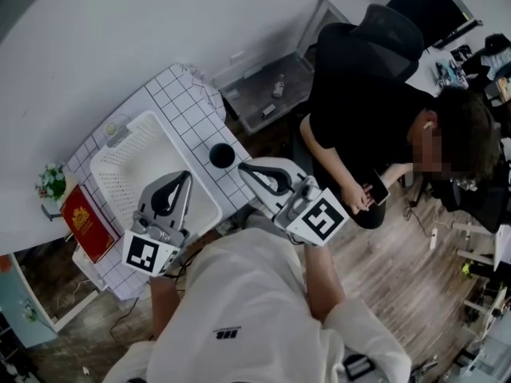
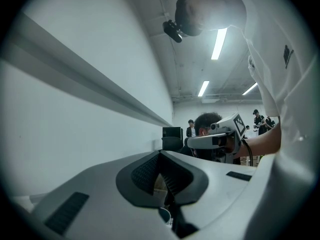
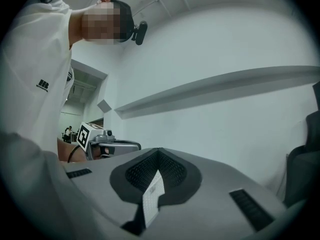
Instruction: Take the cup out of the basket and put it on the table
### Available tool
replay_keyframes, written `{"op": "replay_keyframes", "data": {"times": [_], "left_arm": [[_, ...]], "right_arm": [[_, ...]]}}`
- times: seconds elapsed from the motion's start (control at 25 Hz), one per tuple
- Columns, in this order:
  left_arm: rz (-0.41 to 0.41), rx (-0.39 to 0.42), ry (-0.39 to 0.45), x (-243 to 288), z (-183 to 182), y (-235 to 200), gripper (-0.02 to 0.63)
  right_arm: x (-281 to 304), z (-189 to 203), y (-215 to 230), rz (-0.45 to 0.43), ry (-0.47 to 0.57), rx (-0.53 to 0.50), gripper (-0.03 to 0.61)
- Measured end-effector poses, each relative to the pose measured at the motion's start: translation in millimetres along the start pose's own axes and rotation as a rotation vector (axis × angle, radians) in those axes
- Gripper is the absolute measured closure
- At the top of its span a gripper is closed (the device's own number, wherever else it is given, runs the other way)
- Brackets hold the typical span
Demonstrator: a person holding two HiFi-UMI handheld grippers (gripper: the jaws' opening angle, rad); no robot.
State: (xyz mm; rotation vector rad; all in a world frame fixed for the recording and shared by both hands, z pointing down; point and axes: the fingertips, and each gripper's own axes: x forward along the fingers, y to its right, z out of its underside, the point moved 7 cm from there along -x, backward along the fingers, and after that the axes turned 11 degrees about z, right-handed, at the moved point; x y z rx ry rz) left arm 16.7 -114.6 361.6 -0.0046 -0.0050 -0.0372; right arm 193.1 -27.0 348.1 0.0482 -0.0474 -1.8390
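In the head view a dark round cup [image 1: 221, 155] stands on the white grid-patterned tablecloth [image 1: 180, 94], just right of the white plastic basket [image 1: 120, 162]. The basket looks empty. My right gripper [image 1: 242, 167] is shut with nothing in it. Its tip hovers just right of the cup, apart from it. My left gripper [image 1: 187, 175] hangs over the basket's right side, its jaws together and nothing held. Both gripper views look level at a pale wall. The left gripper view catches the right gripper [image 2: 220, 136], and the right gripper view catches the left gripper [image 3: 107, 145].
A red booklet [image 1: 88, 222] and a small flower pot [image 1: 51, 180] lie at the table's left end. A person in black [image 1: 375, 94] sits on an office chair close to the table's right. A low grey shelf [image 1: 267, 94] stands behind, on a wooden floor.
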Motion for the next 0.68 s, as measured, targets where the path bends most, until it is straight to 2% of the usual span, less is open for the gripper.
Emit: {"op": "replay_keyframes", "data": {"times": [0.68], "left_arm": [[-0.016,-0.005,-0.009,-8.6,-1.2,-2.6,0.603]], "right_arm": [[9.0,5.2,-8.9,-0.032,-0.03,-0.033,0.568]]}}
